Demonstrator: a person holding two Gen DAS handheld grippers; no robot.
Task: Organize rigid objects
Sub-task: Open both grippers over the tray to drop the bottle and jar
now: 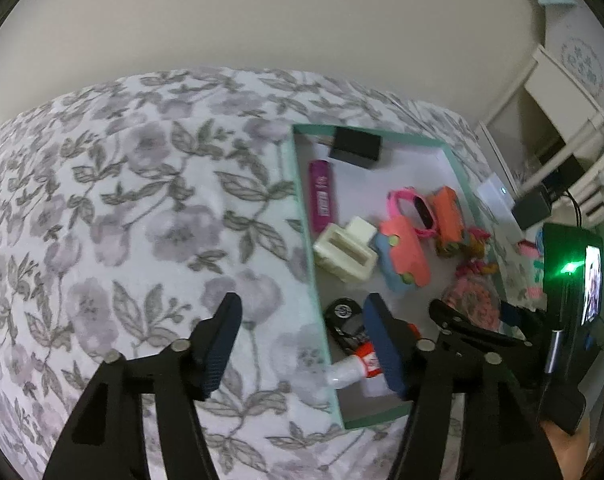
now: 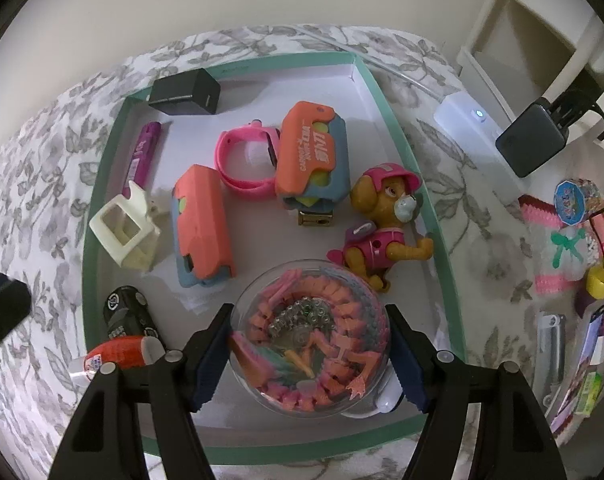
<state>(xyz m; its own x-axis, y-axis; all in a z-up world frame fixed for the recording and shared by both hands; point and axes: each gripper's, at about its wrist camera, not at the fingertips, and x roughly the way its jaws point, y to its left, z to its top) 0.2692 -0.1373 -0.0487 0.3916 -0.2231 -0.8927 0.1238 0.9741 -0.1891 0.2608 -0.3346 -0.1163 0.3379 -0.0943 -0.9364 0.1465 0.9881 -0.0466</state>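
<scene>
A: Between the pads of the right claw [image 2: 310,354] sat a clear round container [image 2: 310,340] full of pink and orange pieces. Were the pads on it?

B: They flanked its sides closely, touching as far as the right wrist view showed, and it rested low in the green-rimmed tray [image 2: 386,92].

A: And beyond that claw?

B: A toy dog [image 2: 386,224] just past it to the right, two orange-and-blue cases [image 2: 202,224] ahead, a pink watch [image 2: 246,160] between them, a cream holder [image 2: 126,232] and a purple tube [image 2: 142,152] off to the left, a black block [image 2: 186,92] at the far corner.

A: The left claw [image 1: 302,348]?

B: It stood half open with nothing gripped, straddling the tray's near rim above the flowered bedcover [image 1: 122,200]. A black HP-marked thing [image 1: 342,316] and an orange-and-white tube [image 1: 358,364] lay just ahead of its right pad.
</scene>
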